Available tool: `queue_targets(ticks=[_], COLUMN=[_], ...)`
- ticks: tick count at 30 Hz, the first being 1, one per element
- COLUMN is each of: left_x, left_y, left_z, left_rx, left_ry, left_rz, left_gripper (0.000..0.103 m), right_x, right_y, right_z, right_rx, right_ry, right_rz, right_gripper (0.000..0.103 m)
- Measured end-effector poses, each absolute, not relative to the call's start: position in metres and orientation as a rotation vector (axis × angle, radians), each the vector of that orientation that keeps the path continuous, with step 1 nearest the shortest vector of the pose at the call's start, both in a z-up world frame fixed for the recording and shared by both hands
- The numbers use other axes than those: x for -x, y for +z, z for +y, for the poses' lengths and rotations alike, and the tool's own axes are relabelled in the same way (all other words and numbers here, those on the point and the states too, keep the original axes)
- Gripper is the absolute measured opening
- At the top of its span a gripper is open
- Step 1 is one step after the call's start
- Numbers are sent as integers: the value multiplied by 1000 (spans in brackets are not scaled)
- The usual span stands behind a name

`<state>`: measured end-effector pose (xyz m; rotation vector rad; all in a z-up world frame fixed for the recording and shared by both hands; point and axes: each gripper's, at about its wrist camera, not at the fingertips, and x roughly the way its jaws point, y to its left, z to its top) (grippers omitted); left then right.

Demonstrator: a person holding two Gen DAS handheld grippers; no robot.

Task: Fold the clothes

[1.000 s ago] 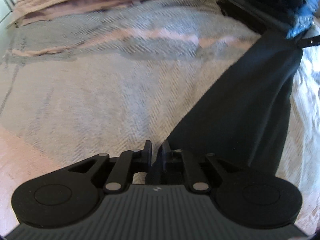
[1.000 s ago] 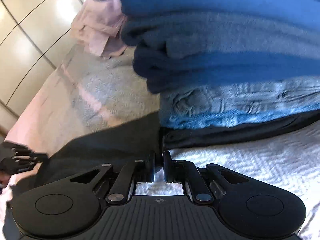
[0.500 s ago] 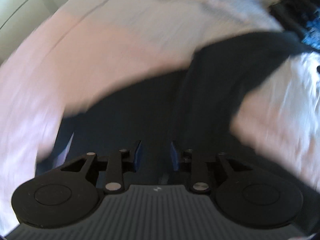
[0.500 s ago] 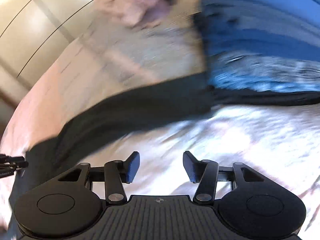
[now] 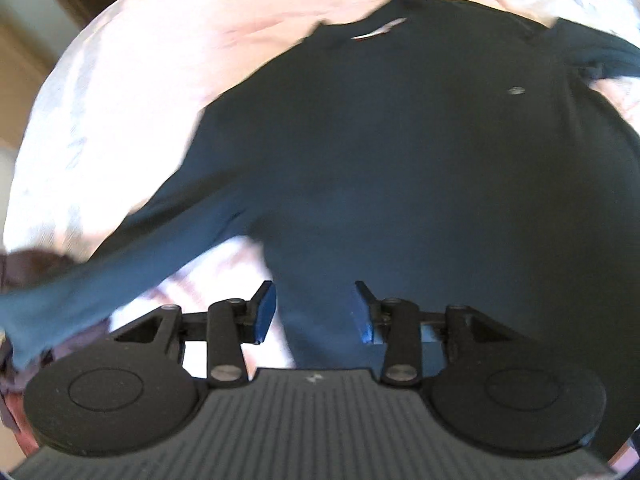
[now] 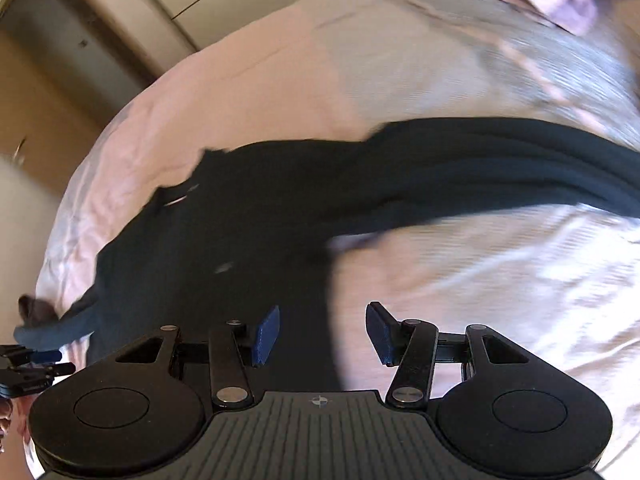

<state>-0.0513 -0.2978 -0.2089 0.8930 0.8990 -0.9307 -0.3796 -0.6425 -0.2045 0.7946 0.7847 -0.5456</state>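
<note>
Left wrist view looks down on a dark long-sleeved shirt (image 5: 400,152) spread flat on the bed (image 5: 132,80), its collar toward the far edge of the pale bedspread and one sleeve trailing off toward the near left. The left tongs (image 5: 314,312) hang above the shirt's lower part with the blue pads (image 5: 266,308) apart — the jaws are opening, and nothing is pinched between them. Right wrist view shows the same shirt (image 6: 248,220) from the side, its other sleeve stretched across the bed (image 6: 500,280) toward the right edge. The right tongs (image 6: 323,332) stand wide, gripping nothing, over the shirt's edge and the bedspread. Both pictures are smeared — fine detail is lost. Pale cupboard doors (image 6: 224,4) stand beyond the bed.
</note>
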Motion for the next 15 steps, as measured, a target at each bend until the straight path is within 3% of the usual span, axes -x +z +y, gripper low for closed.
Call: queue_targets(ticks=[9, 15], left_x=[-55, -66], left_y=[-169, -153], left_z=[-163, -117], left_rx=[-865, -773], left_ry=[-841, -812], left_rz=[824, 874], left_gripper=[39, 43], right_x=[301, 262], right_y=[-187, -164], right_z=[-510, -448], right_rx=[-788, -669], right_ry=[-555, -475], right_rz=[880, 936], right_gripper=[52, 52])
